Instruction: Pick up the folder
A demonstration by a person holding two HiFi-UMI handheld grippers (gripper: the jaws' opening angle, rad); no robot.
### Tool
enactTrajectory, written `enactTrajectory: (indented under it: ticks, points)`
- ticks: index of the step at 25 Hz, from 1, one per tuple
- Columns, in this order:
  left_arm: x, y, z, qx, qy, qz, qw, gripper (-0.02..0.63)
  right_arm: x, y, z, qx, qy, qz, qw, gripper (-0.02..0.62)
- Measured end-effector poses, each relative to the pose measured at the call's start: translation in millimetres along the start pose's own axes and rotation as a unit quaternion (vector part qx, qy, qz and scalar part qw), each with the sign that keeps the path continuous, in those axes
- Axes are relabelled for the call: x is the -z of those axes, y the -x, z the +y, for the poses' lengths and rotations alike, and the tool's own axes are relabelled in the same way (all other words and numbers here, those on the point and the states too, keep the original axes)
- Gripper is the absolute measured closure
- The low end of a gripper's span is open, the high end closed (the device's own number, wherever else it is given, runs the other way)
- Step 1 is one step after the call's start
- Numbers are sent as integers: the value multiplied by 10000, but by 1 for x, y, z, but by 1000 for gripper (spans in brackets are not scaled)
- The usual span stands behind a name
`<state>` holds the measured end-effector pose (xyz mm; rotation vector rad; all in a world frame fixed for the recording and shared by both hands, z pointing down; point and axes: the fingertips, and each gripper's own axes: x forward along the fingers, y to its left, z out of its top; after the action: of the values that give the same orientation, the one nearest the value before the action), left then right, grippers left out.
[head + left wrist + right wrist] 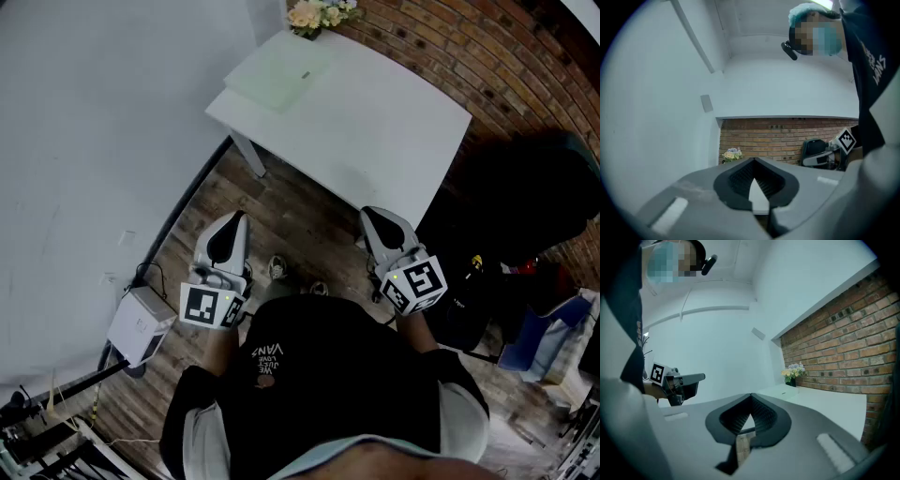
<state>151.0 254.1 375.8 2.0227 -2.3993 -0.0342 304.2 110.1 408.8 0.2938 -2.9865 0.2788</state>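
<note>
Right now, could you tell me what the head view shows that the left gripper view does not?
Only the head view shows the pale green folder, lying flat on the far left corner of the white table, and the wooden floor. Only the left gripper view shows how the jaws of the left gripper stand: shut, with nothing between them. Both views show the flowers, the brick wall and the right gripper.
</note>
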Motion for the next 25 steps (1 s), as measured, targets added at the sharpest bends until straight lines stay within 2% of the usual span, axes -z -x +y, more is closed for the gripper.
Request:
enactTrajectory:
  ticks: [13,20,25]
  points:
    - [9,3,5,-147,61,97,9998,606,3,-6,-3,-123,-225,-112,9996,597]
    - [14,-10,25,-71,189,90,9998,606,2,-27,-9,37,-268,-121,9996,597]
    - [14,-19,56,-69,143,137,9998,606,-4,-59,-7,71,-305,-67,9995,597]
